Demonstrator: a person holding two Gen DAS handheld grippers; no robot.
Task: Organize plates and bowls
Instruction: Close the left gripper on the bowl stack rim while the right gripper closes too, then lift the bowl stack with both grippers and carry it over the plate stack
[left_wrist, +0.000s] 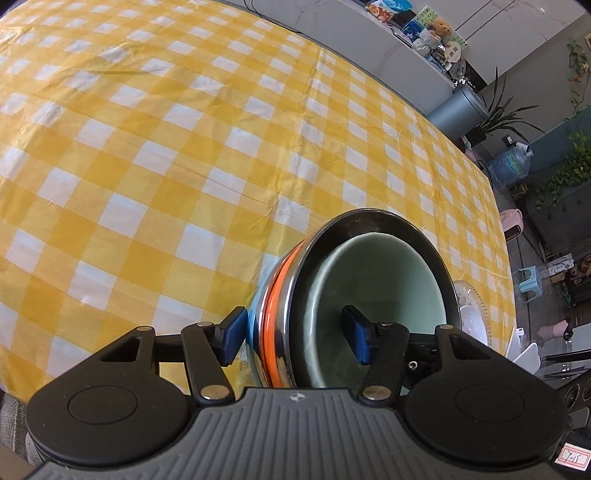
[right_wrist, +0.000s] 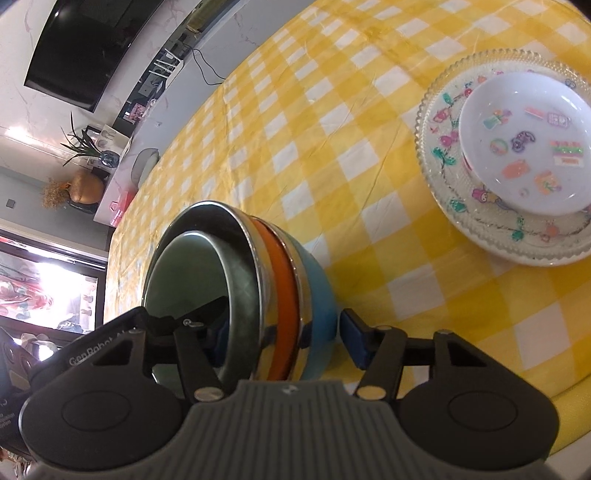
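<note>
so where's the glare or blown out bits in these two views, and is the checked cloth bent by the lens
Left wrist view: the tablecloth bulges into a dome, squares curving toward the edges, and the steel bowl mirrors light. Right wrist view: the window at left is blown out white, and the glass plate carries soft sheen; cloth lines bend here too.

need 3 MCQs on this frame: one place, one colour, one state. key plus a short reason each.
1. Where is the white sticker bowl?
A. on the glass plate
B. inside the green bowl
C. on the floor

2. What colour is the innermost bowl of the nested stack?
A. red
B. pale green
C. black

3. How does each tool stand at the stack?
A. far off it
B. one finger inside, one outside the wall
C. both fingers under it

Key: 1 A, it sits on the glass plate. 2 B, green bowl lies inside the steel bowl. 3 B, left tool and right tool both straddle the rims.
</note>
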